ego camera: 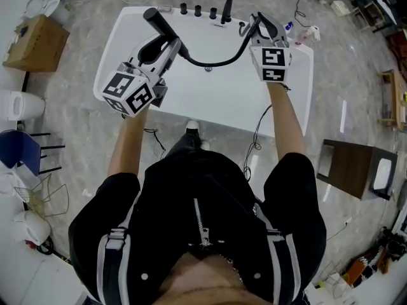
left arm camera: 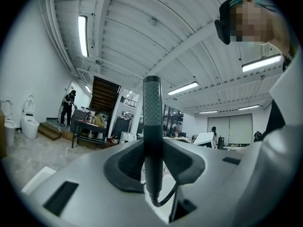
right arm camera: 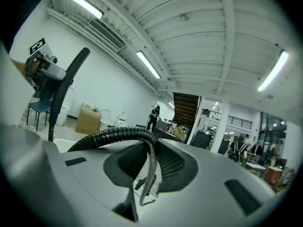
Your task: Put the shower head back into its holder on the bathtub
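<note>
Left gripper (left arm camera: 152,161) is clamped on the shower head (left arm camera: 152,115). The handle is pinched between the pads with the hose end towards us, and it is held in the air over the left side of the bathtub (ego camera: 216,100). Right gripper (right arm camera: 144,148) is clenched on the hose (right arm camera: 106,135), above the tub's far right corner. Between the two, the hose sags in one arc over the middle of the tub.

Step, as we read it: transport. The head is lifted and under control but not seated — nothing of it touches the tub.

Next move calls for:
- swinging the head across to the tub's far rim, where the black fittings (ego camera: 198,9) stand
- picking out the holder among them — we can't tell which one it is from here
- lining the handle up over it, then lowering it straight in
- the right gripper feeding slack so the hose doesn't drag the head off line
- letting go of the head only once it sits, the hose after that

Count:
- grippers: 2, both loaded
- shower head: 1
- hose: 1
- bathtub: 1
- black fittings on the tub's far rim: 4, in a row, the rightmost the tallest
</note>
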`<state>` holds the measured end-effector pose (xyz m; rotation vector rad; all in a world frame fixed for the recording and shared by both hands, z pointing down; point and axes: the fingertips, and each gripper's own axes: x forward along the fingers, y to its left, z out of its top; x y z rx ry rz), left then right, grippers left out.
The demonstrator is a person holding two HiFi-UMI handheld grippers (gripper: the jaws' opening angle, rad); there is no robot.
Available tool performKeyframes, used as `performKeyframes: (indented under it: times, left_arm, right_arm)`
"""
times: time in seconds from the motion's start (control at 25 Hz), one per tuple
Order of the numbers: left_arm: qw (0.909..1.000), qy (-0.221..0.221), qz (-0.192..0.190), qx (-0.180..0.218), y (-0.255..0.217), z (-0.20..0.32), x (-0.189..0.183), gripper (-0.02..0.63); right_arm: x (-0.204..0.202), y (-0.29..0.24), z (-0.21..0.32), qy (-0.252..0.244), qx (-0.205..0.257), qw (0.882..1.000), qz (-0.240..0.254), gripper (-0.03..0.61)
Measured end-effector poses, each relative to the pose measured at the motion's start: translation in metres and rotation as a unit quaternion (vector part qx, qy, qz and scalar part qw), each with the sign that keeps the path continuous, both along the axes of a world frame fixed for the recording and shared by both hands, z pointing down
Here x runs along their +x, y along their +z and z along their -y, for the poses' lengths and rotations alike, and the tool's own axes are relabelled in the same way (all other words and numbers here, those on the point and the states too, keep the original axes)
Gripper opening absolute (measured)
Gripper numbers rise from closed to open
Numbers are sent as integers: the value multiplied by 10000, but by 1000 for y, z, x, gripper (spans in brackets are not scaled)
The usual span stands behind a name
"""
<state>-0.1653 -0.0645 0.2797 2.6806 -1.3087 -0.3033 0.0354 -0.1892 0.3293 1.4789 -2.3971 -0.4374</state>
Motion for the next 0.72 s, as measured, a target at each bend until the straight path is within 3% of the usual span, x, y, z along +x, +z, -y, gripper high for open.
performKeyframes:
  times: [0.72]
  left_arm:
    - [9946,1013,-15,237,-10,101,27,132]
  right_arm:
    - [16,-56,76,777,598,9952,75,71]
